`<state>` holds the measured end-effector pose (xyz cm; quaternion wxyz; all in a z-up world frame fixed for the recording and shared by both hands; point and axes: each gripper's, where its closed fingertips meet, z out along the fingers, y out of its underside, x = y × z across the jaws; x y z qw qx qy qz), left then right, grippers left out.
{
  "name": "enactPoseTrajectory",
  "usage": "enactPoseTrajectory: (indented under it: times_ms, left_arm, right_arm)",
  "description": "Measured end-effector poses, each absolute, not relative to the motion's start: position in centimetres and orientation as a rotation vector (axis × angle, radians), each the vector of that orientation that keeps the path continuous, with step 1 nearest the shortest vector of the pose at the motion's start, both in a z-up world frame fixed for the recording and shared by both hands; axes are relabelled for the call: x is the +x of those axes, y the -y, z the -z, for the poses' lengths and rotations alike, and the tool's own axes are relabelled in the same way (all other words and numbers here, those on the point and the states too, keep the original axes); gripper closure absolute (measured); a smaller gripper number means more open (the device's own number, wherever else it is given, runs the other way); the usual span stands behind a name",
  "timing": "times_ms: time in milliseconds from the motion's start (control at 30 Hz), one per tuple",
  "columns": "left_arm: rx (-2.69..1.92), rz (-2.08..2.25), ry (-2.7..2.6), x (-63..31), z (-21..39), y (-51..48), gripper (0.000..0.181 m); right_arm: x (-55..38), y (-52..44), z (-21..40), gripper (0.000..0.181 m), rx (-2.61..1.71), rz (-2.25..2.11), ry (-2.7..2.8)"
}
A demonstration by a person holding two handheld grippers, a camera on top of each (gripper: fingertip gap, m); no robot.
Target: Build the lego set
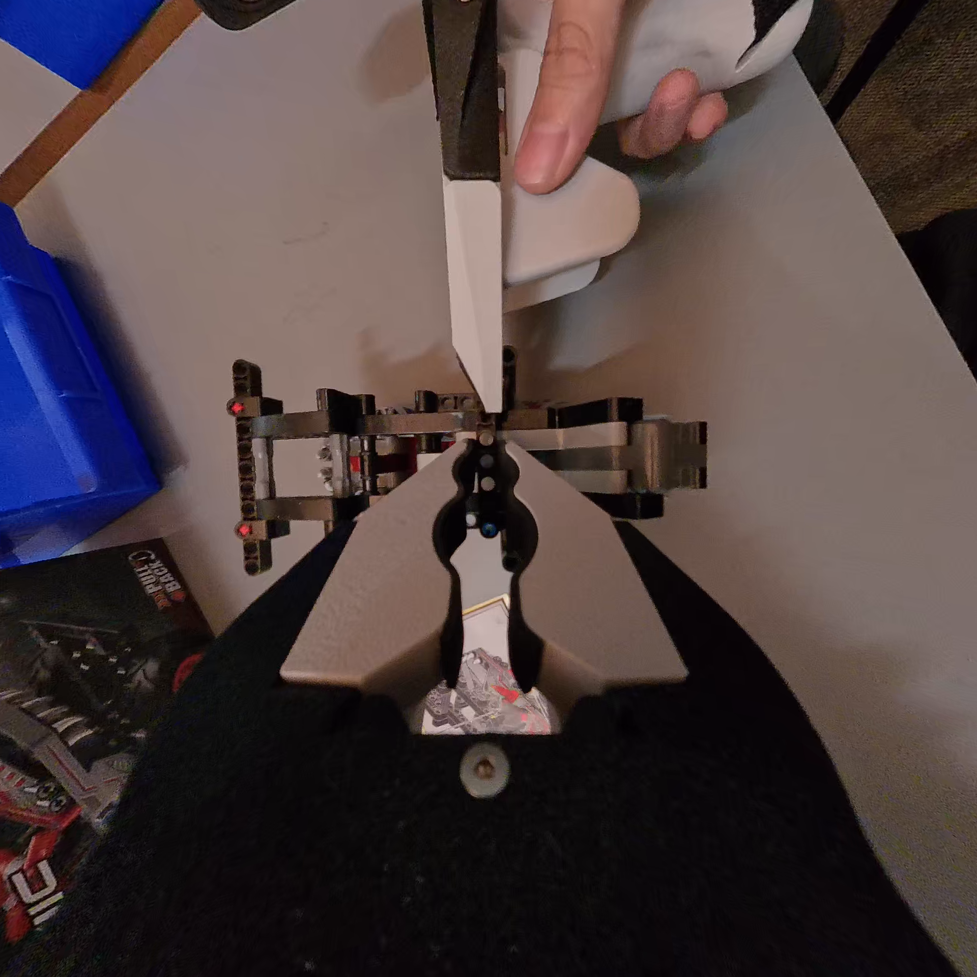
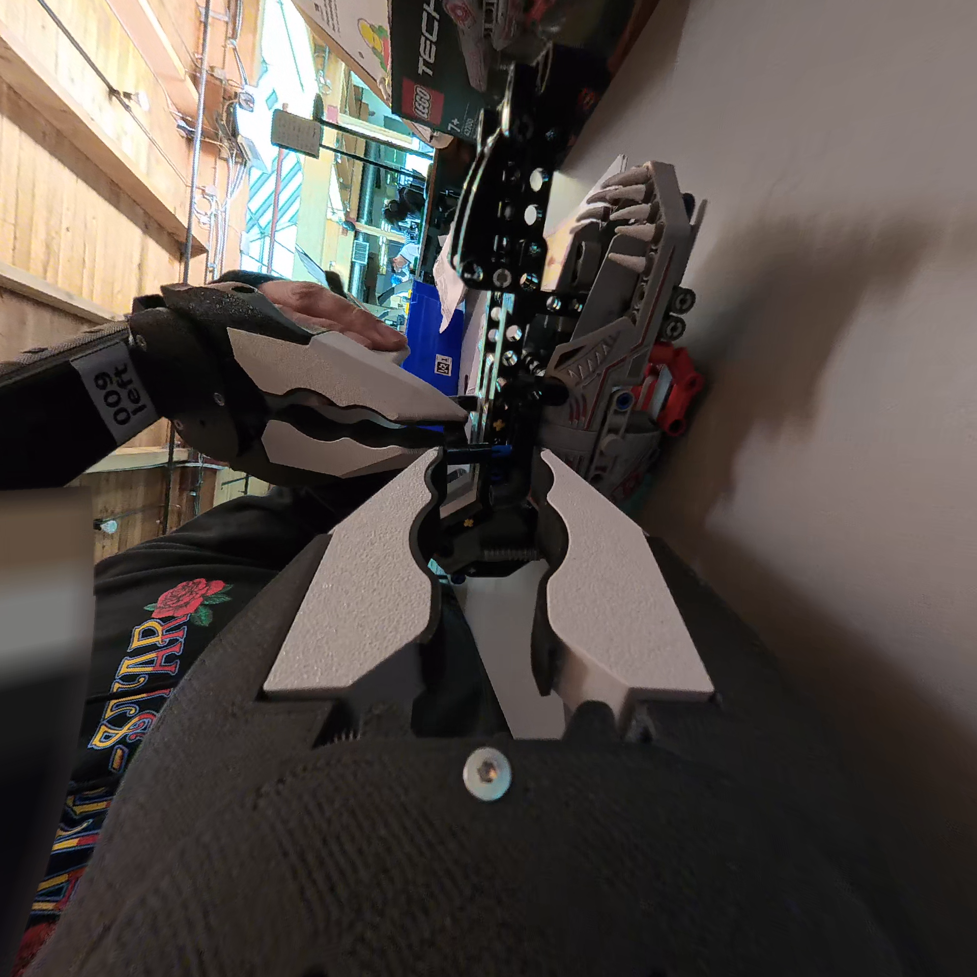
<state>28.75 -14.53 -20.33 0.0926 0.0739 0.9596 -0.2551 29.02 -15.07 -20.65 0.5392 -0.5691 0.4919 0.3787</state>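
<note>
A partly built black, grey and red lego model (image 1: pixel 581 449) lies on the white table (image 1: pixel 766 396). In the right wrist view the lego model (image 2: pixel 597 370) shows a grey toothed side panel. My left gripper (image 1: pixel 486 441) is shut on a black holed beam (image 1: pixel 486 472) that sticks up from the model's middle. It also shows in the right wrist view (image 2: pixel 455 429), reaching in from the left onto that beam (image 2: pixel 499 338). My right gripper (image 2: pixel 491 457) is closed around the model's black frame. In the left wrist view the right gripper (image 1: pixel 489 406) comes down from above, tip on the model.
A blue bin (image 1: pixel 53 396) stands at the left. The dark lego box (image 1: pixel 79 713) lies at the near left and also shows in the right wrist view (image 2: pixel 439 68). An instruction booklet (image 1: pixel 486 703) lies under my left gripper. The table's edge (image 1: pixel 899 238) runs along the right. Only a small space, under 4 cm, lies between the two pairs of fingers.
</note>
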Motion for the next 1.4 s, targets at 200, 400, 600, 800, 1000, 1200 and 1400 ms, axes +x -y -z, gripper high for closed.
enactPoseTrajectory:
  times_ms: [200,400,600,800,1000,1200,1400]
  left_arm:
    - [0.167,0.857,-2.904,28.5,20.3,14.6,0.176]
    - [-0.492,1.372,-2.909,31.0,17.5,13.5,0.16]
    - [-1.122,1.667,-3.038,30.9,19.5,11.2,0.15]
    - [-1.268,1.761,-3.1,30.4,20.5,11.3,0.141]
    - [-1.43,1.88,-3.157,30.6,20.0,11.9,0.143]
    - [-1.512,1.827,-3.246,30.3,21.0,12.0,0.136]
    - [-1.698,1.872,-3.229,30.4,21.1,12.2,0.134]
  right_arm:
    - [28.8,15.1,20.7,0.15,-1.367,-0.903,-1.131]
    - [28.8,15.1,20.6,0.151,-1.344,-0.935,-1.127]
    - [29.0,15.3,20.7,0.15,-1.323,-0.954,-1.133]
    - [29.1,15.6,20.7,0.15,-1.292,-0.967,-1.142]
    - [29.1,15.6,20.7,0.15,-1.284,-0.97,-1.147]
    - [29.4,15.8,20.7,0.15,-1.266,-0.981,-1.166]
    - [29.4,15.8,20.7,0.15,-1.28,-0.986,-1.182]
